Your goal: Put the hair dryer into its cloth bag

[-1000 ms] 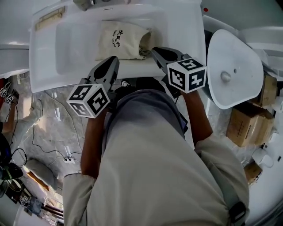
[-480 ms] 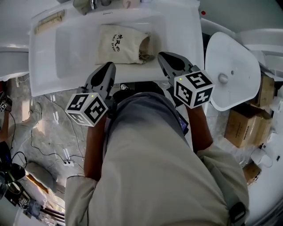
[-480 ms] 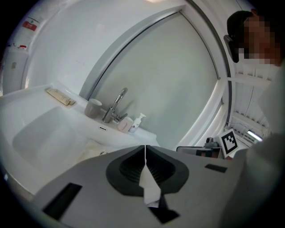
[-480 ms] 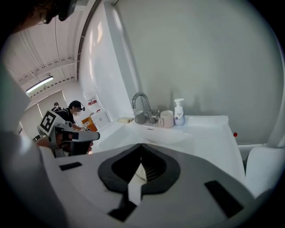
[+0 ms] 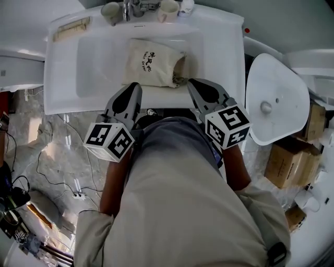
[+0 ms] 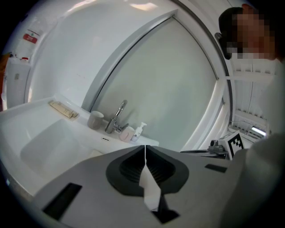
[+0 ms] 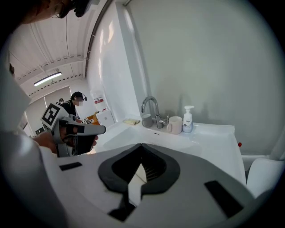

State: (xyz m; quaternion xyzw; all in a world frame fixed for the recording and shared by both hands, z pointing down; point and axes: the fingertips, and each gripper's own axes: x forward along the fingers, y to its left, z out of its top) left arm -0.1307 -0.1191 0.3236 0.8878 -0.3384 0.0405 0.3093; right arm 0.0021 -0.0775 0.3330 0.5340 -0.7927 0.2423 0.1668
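Note:
A cream cloth bag point(image 5: 151, 68) with black print lies bulging in the white sink basin point(image 5: 99, 62). Its mouth point(image 5: 180, 67) faces right, and something grey-brown shows inside it; I cannot tell whether that is the hair dryer. My left gripper point(image 5: 134, 86) hangs over the sink's front rim, just below the bag's left corner, shut with nothing in it. My right gripper point(image 5: 192, 82) hovers near the bag's mouth, also shut and empty. In the gripper views the left gripper's point(image 6: 145, 147) and the right gripper's point(image 7: 141, 145) jaws meet, and neither view shows the bag.
A faucet point(image 5: 130, 7), two cups point(image 5: 110, 11) point(image 5: 168, 9) and a soap bottle point(image 5: 186, 6) line the sink's back edge. A comb-like item point(image 5: 72, 28) lies at the back left. A white toilet lid point(image 5: 274, 99) and cardboard boxes point(image 5: 292, 151) stand to the right.
Both grippers have lifted and drawn slightly back from the bag toward the sink's front rim. The bag has stayed still in the basin.

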